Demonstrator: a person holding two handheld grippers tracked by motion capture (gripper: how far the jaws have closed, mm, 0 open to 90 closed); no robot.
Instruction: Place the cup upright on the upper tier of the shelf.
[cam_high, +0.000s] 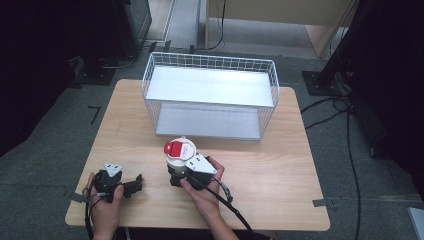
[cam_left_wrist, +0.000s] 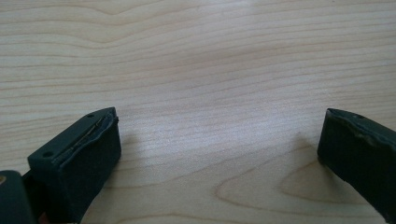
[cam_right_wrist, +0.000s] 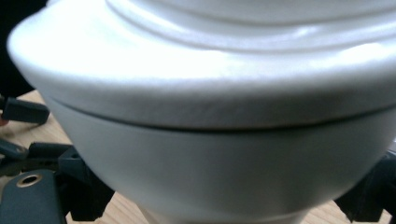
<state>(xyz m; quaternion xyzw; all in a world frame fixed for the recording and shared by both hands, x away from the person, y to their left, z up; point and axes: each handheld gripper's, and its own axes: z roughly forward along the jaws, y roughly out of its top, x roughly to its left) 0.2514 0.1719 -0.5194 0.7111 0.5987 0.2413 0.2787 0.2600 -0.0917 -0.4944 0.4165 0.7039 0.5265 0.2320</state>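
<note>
**White container between the right claw's jaws**

Pale wood-grain table carries a white wire basket at its far side, well beyond both claws. Directly ahead of the right gripper, between its jaws, stands a white plastic container: round, glossy, with a domed lid bearing a red flap on top. In the right gripper view the container shows a fine seam where lid meets body, and a dark jaw sits at each lower side of it; whether the pads press on it cannot be told. Left gripper rests on the table to the container's left, released, jaws spread wide over bare wood.
</note>
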